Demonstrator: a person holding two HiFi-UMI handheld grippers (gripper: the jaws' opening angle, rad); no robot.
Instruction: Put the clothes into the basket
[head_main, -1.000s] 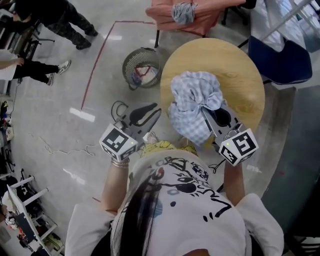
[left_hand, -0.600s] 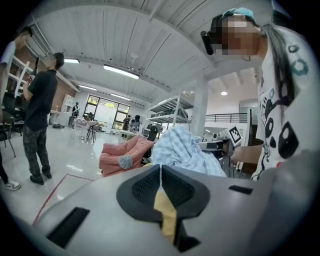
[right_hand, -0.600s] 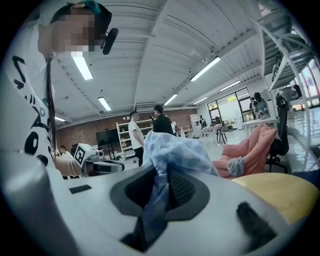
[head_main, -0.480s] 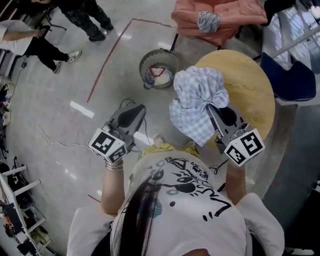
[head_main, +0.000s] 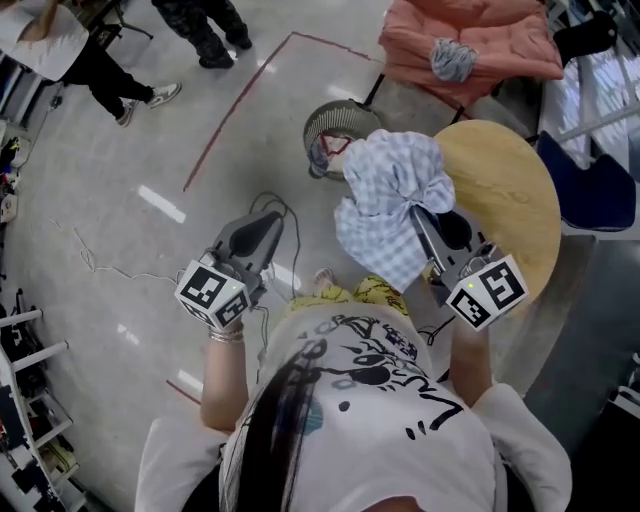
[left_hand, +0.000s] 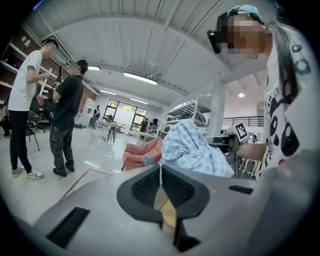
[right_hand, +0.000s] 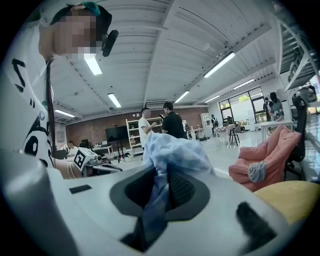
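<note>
Head view alone shows the wire basket (head_main: 322, 112) at 12 o'clock of the checked garment (head_main: 385, 195). Right gripper view: the right hand-held gripper (right_hand: 159, 186) grasps it aloft beside the bench (head_main: 515, 205). The left hand-held gripper (head_main: 270, 220) is clenched, empty, roughly level.

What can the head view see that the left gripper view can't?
Only the head view shows the wire basket on the floor, with something red and white already inside. Only the left gripper view shows the ceiling lights and, close up, the left hand-held gripper with its jaws shut on nothing. Both show the checked cloth, the pink seat and the grey cloth lying on it.
</note>
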